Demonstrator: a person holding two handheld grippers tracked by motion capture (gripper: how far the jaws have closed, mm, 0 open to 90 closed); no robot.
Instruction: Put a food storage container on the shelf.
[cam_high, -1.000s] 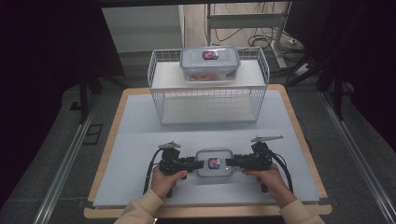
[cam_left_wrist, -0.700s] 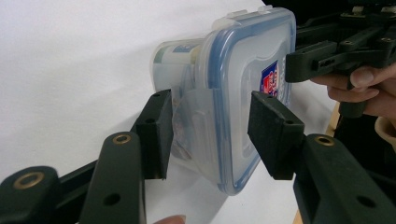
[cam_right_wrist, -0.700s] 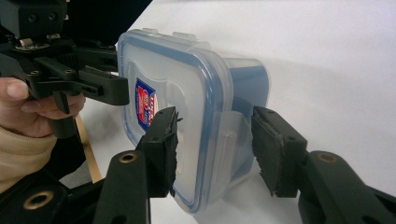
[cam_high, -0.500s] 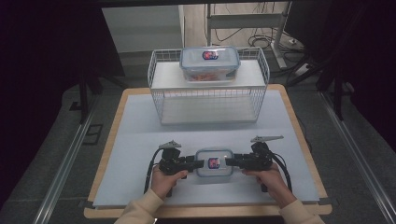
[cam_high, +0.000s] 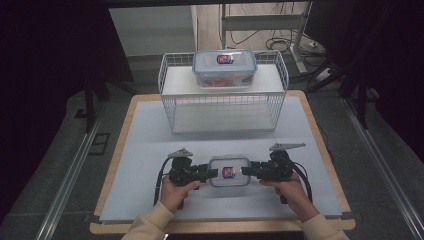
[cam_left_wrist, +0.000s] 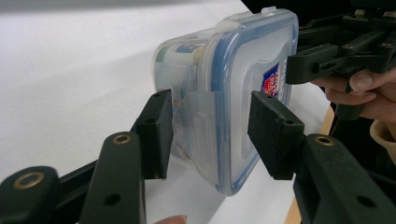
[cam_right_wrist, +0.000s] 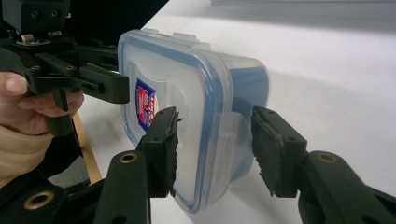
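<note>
L gripper (cam_high: 212, 173) and R gripper (cam_high: 246, 170), each about half open, straddle opposite short ends of a small lidded container (cam_high: 229, 171) near the front of the white table (cam_high: 150, 150); whether the pads press or just flank the side clips can't be told. Clear rigid plastic w/ blue-rimmed snap lid, smooth, likely light and slippery; ends by the clips look the best hold. Behind, a wire basket (cam_high: 170, 107) carries a larger box (cam_high: 224, 67).

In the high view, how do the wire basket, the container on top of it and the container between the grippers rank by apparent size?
1. wire basket
2. container on the basket
3. container between the grippers
The two containers may be alike; camera distance makes this unsure.
</note>
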